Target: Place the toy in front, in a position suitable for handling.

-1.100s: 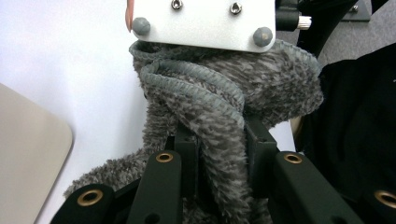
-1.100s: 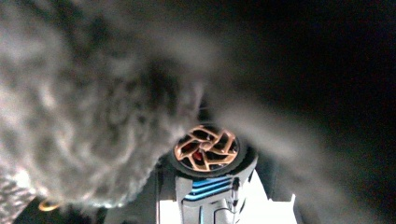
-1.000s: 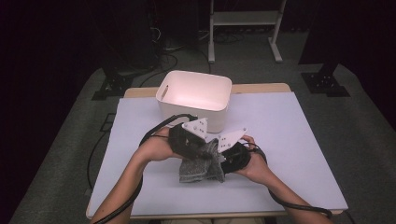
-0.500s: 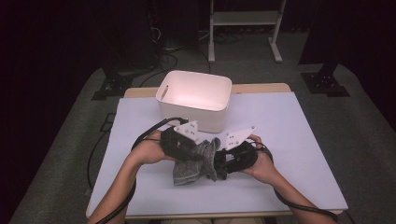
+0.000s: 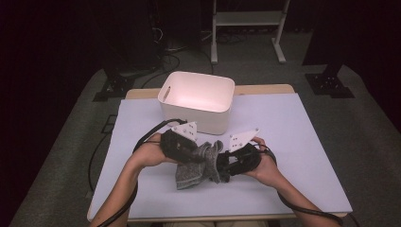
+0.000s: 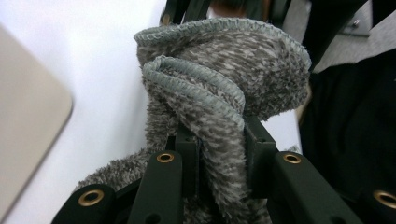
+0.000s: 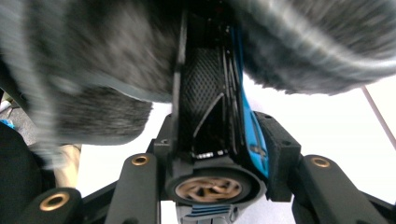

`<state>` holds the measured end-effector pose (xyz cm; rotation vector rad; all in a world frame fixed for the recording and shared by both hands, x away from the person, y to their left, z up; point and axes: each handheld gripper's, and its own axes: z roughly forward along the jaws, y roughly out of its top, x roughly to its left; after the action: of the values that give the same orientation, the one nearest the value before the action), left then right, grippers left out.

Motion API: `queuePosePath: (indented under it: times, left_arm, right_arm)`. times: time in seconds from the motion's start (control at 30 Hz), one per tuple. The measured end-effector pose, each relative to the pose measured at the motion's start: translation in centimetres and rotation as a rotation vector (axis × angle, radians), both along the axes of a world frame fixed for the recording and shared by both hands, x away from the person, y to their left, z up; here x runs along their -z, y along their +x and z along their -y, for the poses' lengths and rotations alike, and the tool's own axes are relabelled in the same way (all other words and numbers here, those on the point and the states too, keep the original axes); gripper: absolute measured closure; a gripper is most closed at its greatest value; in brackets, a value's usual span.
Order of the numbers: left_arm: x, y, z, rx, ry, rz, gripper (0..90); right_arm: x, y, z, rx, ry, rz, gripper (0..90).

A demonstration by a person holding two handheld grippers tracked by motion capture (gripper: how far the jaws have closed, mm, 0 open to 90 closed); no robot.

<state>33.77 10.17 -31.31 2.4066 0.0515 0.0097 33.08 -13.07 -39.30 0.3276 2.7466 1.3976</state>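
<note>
A grey fuzzy knit cloth [image 5: 193,173] with a stitched hem hangs between my two grippers above the white table [image 5: 293,142]. My left gripper [image 5: 197,155] is shut on a folded edge of the cloth [image 6: 224,70], which bunches up above the jaws; the left gripper's [image 6: 222,156] pads squeeze the fold. My right gripper [image 5: 223,165] comes in from the right and is shut on a black object with mesh texture and a blue stripe [image 7: 208,102]. The grey cloth [image 7: 116,60] drapes over that object's far end and hides it.
A white plastic bin [image 5: 198,101] stands just behind the hands at the table's back middle, its inside showing nothing. Cables trail from both grippers toward the front edge. A metal stand [image 5: 246,28] is on the floor beyond the table.
The two grippers have drawn slightly apart, the left to the left and the right to the right. The cloth now stretches between them instead of bunching low.
</note>
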Motion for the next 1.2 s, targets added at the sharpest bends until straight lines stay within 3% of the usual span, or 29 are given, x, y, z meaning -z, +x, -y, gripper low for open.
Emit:
queuePosePath:
  times: [0.07, 0.2, 0.4, 0.63, 0.73, 0.8, 0.97, 1.07, 1.2]
  left_arm:
    - [-0.8, -0.3, 0.5, 0.018, -0.015, 0.008, 72.3]
    - [-2.0, -0.6, 2.2, 0.056, 0.015, 0.04, 72.3]
    - [-1.9, -0.4, 4.1, 0.086, 0.043, 0.04, 72.1]
    - [-1.8, -0.3, 3.6, 0.067, 0.031, 0.036, 71.1]
    - [-1.9, -0.2, 2.9, 0.065, 0.05, 0.046, 70.9]
    - [-1.8, -0.2, 2.4, 0.039, 0.06, 0.044, 71.0]
    - [-0.6, 0.0, 1.7, 0.024, 0.073, 0.019, 71.0]
    - [0.1, 0.1, 1.7, 0.026, 0.037, -0.004, 71.0]
    - [0.6, 0.3, 2.0, 0.03, 0.045, -0.008, 71.0]
  right_arm:
    - [0.0, -0.1, -0.2, -0.007, -0.001, 0.005, 56.4]
    - [-0.1, -0.2, -1.0, -0.019, -0.016, 0.016, 56.3]
    - [0.0, -0.3, -1.3, -0.022, -0.013, 0.028, 56.3]
    - [0.0, -0.2, -0.8, -0.021, -0.009, 0.024, 56.4]
    - [0.0, -0.4, -0.8, -0.021, -0.015, 0.031, 56.4]
    - [-0.1, -0.2, -0.7, -0.016, -0.018, 0.028, 56.5]
    - [-0.2, 0.1, 0.3, -0.002, -0.021, -0.004, 56.5]
    - [-0.4, 0.0, 0.6, -0.006, -0.037, 0.002, 56.5]
    - [-0.6, -0.1, 0.9, -0.005, -0.053, 0.005, 56.5]
